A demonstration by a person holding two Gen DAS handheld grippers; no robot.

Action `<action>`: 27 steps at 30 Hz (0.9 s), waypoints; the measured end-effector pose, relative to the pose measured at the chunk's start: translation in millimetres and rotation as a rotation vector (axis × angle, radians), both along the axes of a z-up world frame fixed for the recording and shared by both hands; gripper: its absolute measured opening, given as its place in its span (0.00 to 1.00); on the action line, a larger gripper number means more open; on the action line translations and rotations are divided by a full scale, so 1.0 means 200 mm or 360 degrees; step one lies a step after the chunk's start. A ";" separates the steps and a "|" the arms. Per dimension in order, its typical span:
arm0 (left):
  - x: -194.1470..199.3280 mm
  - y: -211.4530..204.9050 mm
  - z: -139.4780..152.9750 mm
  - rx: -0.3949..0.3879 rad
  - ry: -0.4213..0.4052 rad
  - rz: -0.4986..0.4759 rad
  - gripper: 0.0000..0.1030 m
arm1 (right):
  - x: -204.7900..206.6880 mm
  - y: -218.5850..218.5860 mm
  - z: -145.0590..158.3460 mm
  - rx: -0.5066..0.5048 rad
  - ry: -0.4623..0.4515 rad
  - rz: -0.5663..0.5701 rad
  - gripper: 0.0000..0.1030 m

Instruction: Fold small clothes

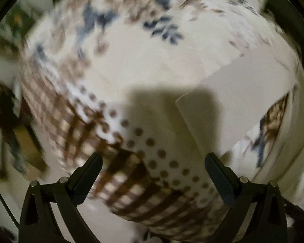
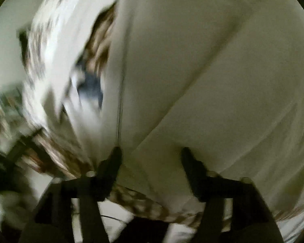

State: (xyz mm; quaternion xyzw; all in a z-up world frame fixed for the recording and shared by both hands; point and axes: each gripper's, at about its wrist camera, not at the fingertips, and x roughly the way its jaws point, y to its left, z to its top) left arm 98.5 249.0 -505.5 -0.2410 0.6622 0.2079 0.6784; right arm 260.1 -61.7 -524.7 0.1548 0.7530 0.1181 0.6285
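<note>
A plain cream garment (image 1: 239, 93) lies on a patterned cloth (image 1: 131, 141) with brown checks, dots and blue-brown flowers. In the left wrist view my left gripper (image 1: 153, 162) is open and empty above the dotted border, just left of the garment's near corner. In the right wrist view the cream garment (image 2: 212, 70) fills most of the frame, with a long diagonal crease. My right gripper (image 2: 151, 151) is open, close over the garment's near edge, with nothing between its fingers. Both views are blurred by motion.
The patterned cloth (image 2: 56, 60) shows left of the garment in the right wrist view. Dark blurred objects (image 1: 8, 117) lie beyond the cloth's left edge. A pale surface (image 2: 8, 40) lies at the far left.
</note>
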 end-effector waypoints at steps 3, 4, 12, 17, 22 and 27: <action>0.02 0.07 -0.12 -0.0399 -0.0152 0.0238 1.00 | -0.04 -0.19 -0.02 -0.0049 0.0002 -0.0191 0.62; 0.03 0.08 -0.15 -0.0460 -0.0204 0.0279 1.00 | -0.05 -0.25 -0.02 -0.0075 -0.0002 -0.0236 0.63; 0.27 -0.17 -0.03 0.0088 -0.0305 0.0015 0.06 | -0.23 -0.61 -0.06 -0.0233 0.0058 -0.0475 0.63; 0.35 -0.63 0.24 0.0371 -0.0404 -0.0489 0.05 | -0.40 -0.69 -0.09 -0.0287 0.0051 -0.0517 0.63; 0.32 -1.31 0.39 0.0381 -0.0519 -0.1132 0.05 | -0.61 -0.79 -0.10 -0.0297 0.0049 -0.0584 0.63; 0.21 -1.86 0.39 0.0260 -0.0545 -0.1537 0.04 | -0.74 -0.94 -0.06 -0.0321 0.0019 -0.0654 0.63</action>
